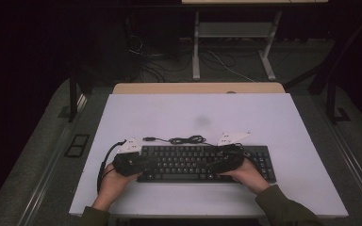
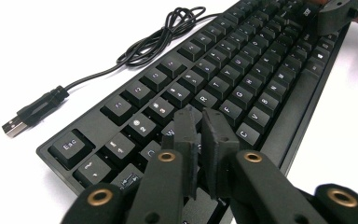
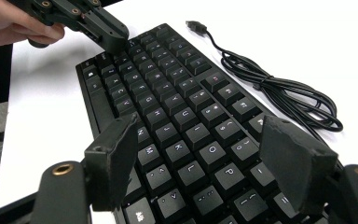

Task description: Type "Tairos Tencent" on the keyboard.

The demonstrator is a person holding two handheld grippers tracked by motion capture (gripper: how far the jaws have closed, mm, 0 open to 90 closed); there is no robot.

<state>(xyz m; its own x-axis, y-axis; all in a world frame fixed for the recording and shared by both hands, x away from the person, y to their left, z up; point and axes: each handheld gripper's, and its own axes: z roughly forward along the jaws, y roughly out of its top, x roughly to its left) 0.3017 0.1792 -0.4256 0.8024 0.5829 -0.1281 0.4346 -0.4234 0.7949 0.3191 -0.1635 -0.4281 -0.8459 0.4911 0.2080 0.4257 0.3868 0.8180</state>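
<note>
The flat black plastic keyboard (image 2: 223, 79) bears white legends on its keycaps. In the left gripper view, "Esc" stands on the corner key at about 8 o'clock, with "R", "F", "V" and "C" readable on keys near the centre. In the right gripper view, "K", "L", "O" and "P" can be read on keys toward 6 o'clock; the remaining legends are too blurred.

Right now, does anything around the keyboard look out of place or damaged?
Nothing looks damaged. The keyboard lies flat and square on the table, keys intact. Its cable lies loosely bundled behind it, USB plug unplugged on the tabletop.
</note>
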